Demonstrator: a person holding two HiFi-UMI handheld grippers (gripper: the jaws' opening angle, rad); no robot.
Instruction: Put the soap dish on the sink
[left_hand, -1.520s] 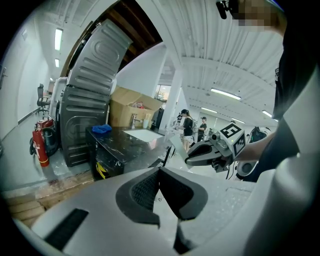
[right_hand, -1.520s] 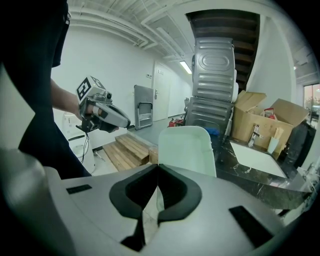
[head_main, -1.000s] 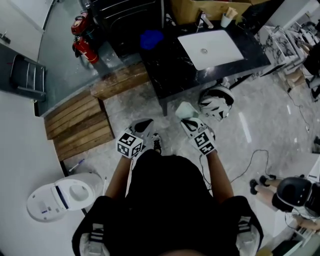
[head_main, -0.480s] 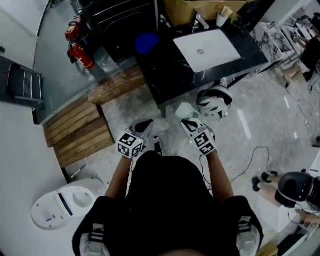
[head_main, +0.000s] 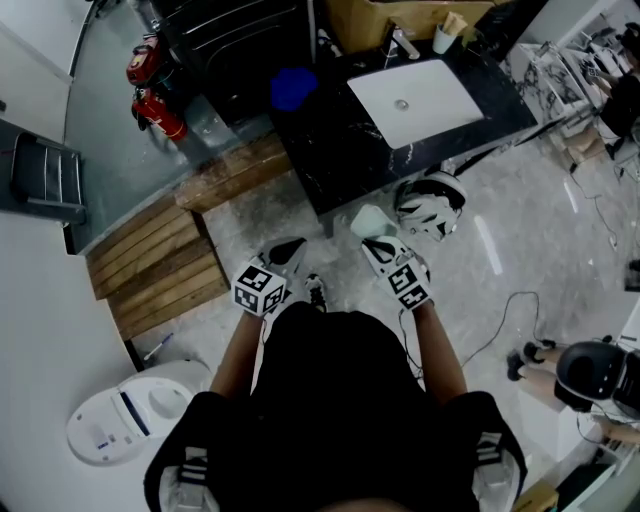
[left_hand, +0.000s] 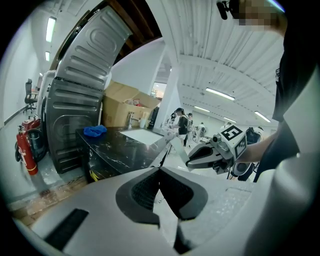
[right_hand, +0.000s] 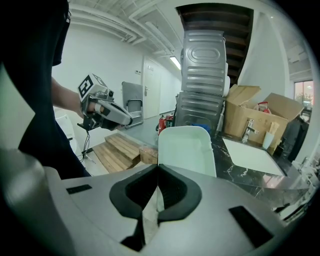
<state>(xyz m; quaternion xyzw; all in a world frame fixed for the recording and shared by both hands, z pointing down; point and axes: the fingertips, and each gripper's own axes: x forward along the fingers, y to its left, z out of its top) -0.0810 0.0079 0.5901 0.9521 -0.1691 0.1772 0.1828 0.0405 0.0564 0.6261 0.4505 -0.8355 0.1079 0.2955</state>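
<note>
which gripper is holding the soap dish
The right gripper: its jaws are clamped on the edge of the pale green soap dish, while the left gripper has its jaws closed on nothing.

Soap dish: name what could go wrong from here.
The right hand-held gripper pinches the soap dish by one rim only, so it might tilt or slip out while carried. The sink lies beyond the edge of the black counter, and a helmet-like object on the floor nearby is a tripping hazard.

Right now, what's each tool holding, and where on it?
Right tool holds the pale green soap dish by its near rim, jaws closed on it. Left tool is shut and empty.
</note>
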